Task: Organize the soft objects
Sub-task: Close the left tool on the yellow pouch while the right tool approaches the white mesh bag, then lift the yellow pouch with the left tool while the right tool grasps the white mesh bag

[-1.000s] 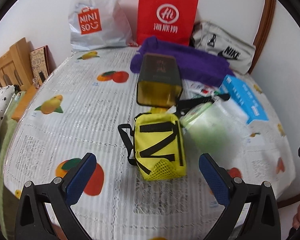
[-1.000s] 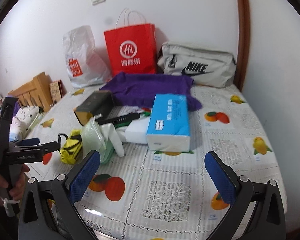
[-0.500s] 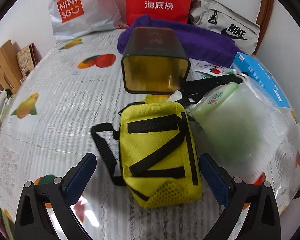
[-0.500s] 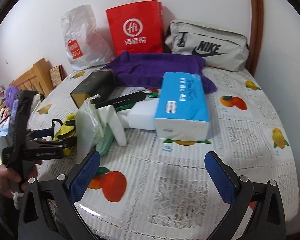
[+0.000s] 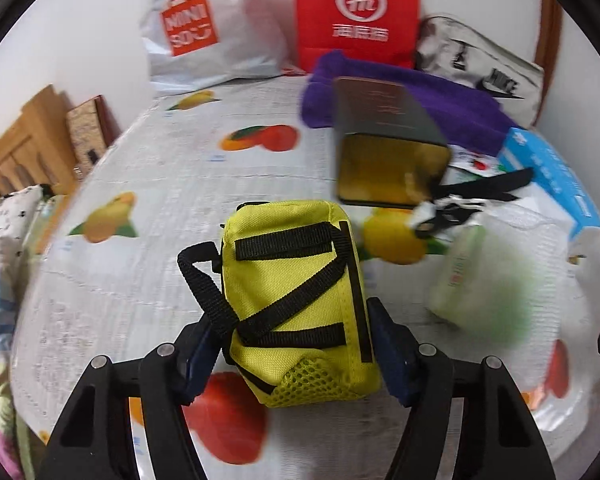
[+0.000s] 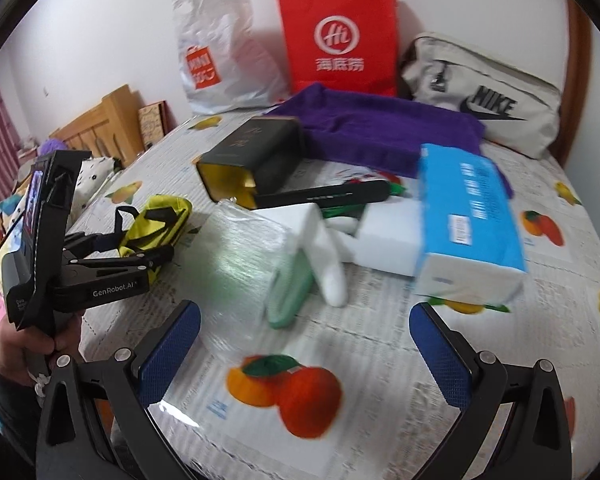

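Observation:
A small yellow pouch (image 5: 300, 304) with black straps lies on the fruit-print bedcover (image 5: 172, 184). My left gripper (image 5: 296, 348) is shut on the pouch, a blue pad pressed against each side. The pouch also shows in the right wrist view (image 6: 156, 220), held by the left gripper (image 6: 140, 256). My right gripper (image 6: 304, 348) is open and empty over the cover, near a clear plastic bag with green contents (image 6: 244, 264). A purple towel (image 6: 380, 132) lies at the back.
A dark box with gold inside (image 6: 252, 156), a blue tissue pack (image 6: 468, 216), white foam pieces (image 6: 384, 232) and a black strap (image 6: 328, 196) crowd mid-bed. A red paper bag (image 6: 340, 36), a Miniso bag (image 6: 216, 52) and a Nike bag (image 6: 484, 96) line the wall.
My left gripper moved in around the yellow pouch and closed on it. My right gripper moved forward and lower toward the plastic bag, still open.

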A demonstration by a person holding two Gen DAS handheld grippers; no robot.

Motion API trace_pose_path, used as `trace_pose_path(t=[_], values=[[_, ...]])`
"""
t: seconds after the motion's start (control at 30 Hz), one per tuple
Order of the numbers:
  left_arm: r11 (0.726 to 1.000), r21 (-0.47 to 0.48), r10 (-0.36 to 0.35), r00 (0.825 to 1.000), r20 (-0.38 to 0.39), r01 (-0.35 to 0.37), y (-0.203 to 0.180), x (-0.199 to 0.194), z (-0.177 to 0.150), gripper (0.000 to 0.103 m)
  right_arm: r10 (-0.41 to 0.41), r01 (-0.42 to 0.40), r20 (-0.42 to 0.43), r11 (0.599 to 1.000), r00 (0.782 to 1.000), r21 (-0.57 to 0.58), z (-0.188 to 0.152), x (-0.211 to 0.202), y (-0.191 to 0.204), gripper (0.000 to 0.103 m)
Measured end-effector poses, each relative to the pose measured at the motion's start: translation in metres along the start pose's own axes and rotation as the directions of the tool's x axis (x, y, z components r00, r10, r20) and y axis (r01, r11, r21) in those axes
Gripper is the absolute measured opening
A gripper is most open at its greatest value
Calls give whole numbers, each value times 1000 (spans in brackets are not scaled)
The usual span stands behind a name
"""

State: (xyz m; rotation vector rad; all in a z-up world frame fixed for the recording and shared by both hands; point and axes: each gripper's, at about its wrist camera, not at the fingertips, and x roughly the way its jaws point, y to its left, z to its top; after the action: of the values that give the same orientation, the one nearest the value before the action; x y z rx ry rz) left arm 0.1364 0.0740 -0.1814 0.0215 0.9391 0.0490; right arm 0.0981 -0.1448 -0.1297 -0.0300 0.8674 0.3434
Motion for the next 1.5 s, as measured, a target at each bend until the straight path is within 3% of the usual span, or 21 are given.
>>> trace_pose_path(t=[0.27,0.33,0.37,0.4,0.5,0.6,0.8,0.9,1.07,1.23,1.27,1.33,1.37,1.4,1.5], values=[[996,-52,-73,997,-2,72,17,6,-2,71,12,-12,0,999,1000,-31,10,35,22,95],[996,-51,-79,997,2,79,18,7,-2,71,14,-14,6,1000,1000,-19,12,43,22,75],[996,-49,-78,997,2,78,17,7,-2,71,32,-32,-1,999,999,-18,13,46,22,50],[996,-45,-78,997,2,78,17,7,-2,72,58,-58,-17,998,998,-14,14,50,21,33],[996,-41,-76,997,3,76,16,8,-2,73,89,-89,-1,996,996,-12,15,47,19,18],[997,-33,-68,998,5,68,15,8,-3,73,73,-73,23,997,997,-35,16,35,19,15],[998,-28,-57,998,1,57,14,8,-3,73,37,-36,37,999,999,-29,7,-1,-1,14],[998,-28,-48,999,-2,48,13,8,-4,73,-35,35,33,999,999,5,-3,-9,-22,14],[999,-28,-30,1000,-9,30,10,8,-4,74,-103,103,-12,989,995,103,-22,-9,-65,14],[999,-27,-17,1000,-17,17,8,7,-5,74,-138,147,-76,981,987,125,-41,-6,-86,15],[1000,-26,-14,1000,-17,14,7,7,-5,74,-138,149,-83,979,987,140,-44,-6,-90,19],[1000,-25,-9,1000,-20,8,7,8,-6,75,-102,120,-106,976,989,180,-50,-5,-97,52],[1000,-26,-9,1000,-21,8,7,8,-6,75,-85,104,-104,975,991,198,-53,-6,-98,78],[1000,-28,-10,1000,-22,9,7,8,-6,75,-78,96,-92,974,993,204,-56,-7,-97,88],[1000,-29,-10,1000,-23,10,6,8,-6,75,-95,108,-83,979,992,173,-58,-4,-87,88]])
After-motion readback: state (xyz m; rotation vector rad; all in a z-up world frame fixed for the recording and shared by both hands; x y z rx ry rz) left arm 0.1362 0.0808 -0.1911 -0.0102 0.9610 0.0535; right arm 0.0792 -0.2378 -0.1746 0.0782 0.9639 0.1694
